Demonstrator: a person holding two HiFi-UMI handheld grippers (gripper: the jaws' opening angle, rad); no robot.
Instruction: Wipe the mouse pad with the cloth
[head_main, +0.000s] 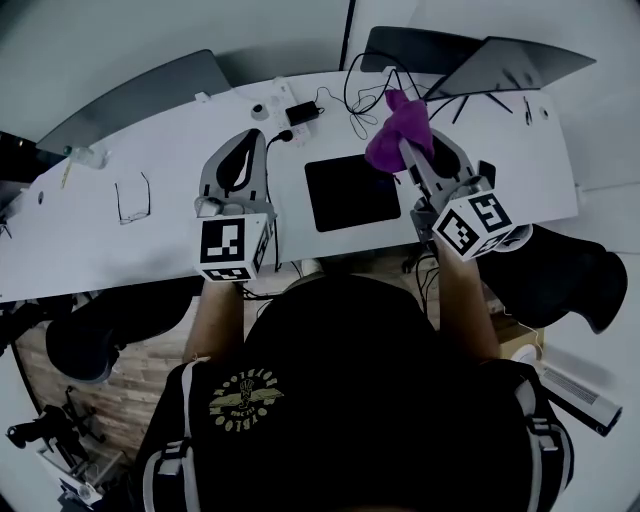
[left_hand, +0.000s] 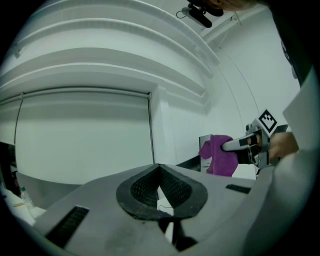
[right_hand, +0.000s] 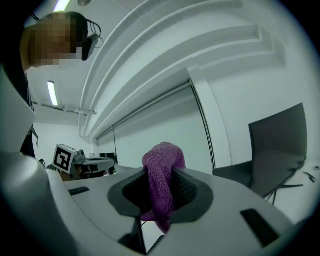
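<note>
A black mouse pad (head_main: 351, 190) lies flat on the white desk (head_main: 160, 215), between my two grippers. My right gripper (head_main: 404, 146) is held up above the pad's right side, shut on a purple cloth (head_main: 398, 130) that bunches at its tips. In the right gripper view the purple cloth (right_hand: 161, 185) is pinched between the jaws and hangs down. My left gripper (head_main: 252, 140) is raised left of the pad, shut with nothing in it; its pads (left_hand: 172, 187) meet in the left gripper view, where the purple cloth (left_hand: 220, 155) shows at the right.
Glasses (head_main: 132, 197) lie on the desk at the left. A charger and tangled cables (head_main: 345, 100) sit behind the pad, with an open laptop (head_main: 510, 65) at the back right. Dark chairs (head_main: 555, 275) stand on both sides of me.
</note>
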